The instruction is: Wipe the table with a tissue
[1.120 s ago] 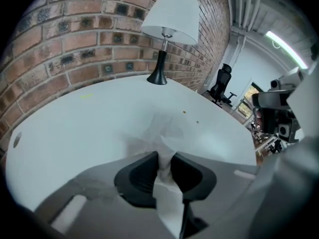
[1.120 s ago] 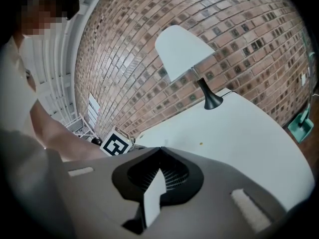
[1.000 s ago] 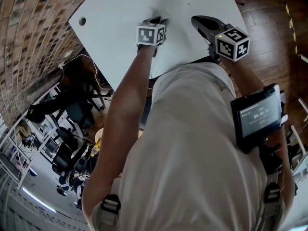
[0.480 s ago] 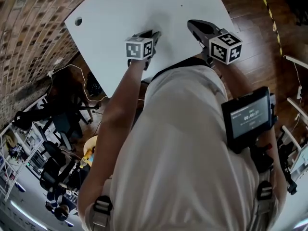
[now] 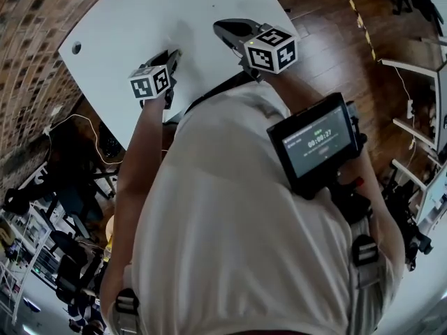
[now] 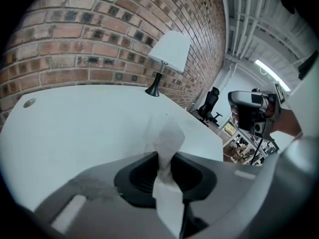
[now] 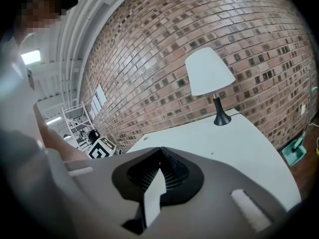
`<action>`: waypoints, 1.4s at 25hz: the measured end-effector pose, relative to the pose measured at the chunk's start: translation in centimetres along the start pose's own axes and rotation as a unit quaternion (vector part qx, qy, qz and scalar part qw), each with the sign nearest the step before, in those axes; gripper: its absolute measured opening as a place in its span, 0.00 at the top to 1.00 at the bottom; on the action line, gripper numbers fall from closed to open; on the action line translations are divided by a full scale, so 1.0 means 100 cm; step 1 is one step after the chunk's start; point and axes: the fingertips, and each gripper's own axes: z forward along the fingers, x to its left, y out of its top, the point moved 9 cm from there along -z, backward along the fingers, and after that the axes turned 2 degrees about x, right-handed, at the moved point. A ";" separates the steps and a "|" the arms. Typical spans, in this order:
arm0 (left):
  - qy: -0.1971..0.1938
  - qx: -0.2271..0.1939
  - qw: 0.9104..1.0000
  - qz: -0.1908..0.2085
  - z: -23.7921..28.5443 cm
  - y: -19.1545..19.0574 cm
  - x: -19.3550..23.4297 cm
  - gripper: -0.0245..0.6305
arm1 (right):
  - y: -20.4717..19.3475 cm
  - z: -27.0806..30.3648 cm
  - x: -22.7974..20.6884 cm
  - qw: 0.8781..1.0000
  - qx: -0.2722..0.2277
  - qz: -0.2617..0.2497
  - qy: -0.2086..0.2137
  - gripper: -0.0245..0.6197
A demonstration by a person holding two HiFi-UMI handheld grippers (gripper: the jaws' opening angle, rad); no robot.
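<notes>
The white tissue (image 6: 167, 142) is pinched upright between the jaws of my left gripper (image 6: 164, 156), its crumpled top sticking out above them, off the white table (image 6: 75, 128). In the head view the left gripper (image 5: 170, 56) hovers over the table's near edge (image 5: 140, 19); the tissue cannot be made out there. My right gripper (image 5: 222, 26) is held beside it on the right, over the table. In the right gripper view its jaws (image 7: 160, 151) meet at the tips, and nothing sticks out of them. Only a pale sliver shows in the slot behind.
A white-shaded lamp (image 7: 209, 73) on a black stem stands at the table's far end by the brick wall (image 6: 99, 29). A cable hole (image 5: 75, 47) lies near the table's left corner. Wooden floor (image 5: 328, 33) runs right of the table. A screen (image 5: 318, 145) sits on the person's right arm.
Both grippers have risen a little and drawn back toward the person. The head camera has swung, so the table sits further left. The tissue stays pinched in the left jaws.
</notes>
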 end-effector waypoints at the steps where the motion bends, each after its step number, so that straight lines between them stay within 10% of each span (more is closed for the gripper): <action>1: 0.002 -0.001 1.000 0.001 0.003 0.002 0.001 0.84 | 0.000 0.002 -0.004 1.000 0.000 0.001 0.003 0.95; 17: 0.068 0.031 0.997 -0.005 0.086 0.047 -0.025 0.84 | 0.005 -0.010 -0.101 0.996 0.055 0.037 0.053 0.95; 35: 0.150 0.076 0.981 0.095 0.149 0.148 -0.010 0.84 | 0.010 -0.046 -0.171 0.996 0.042 0.072 0.010 0.95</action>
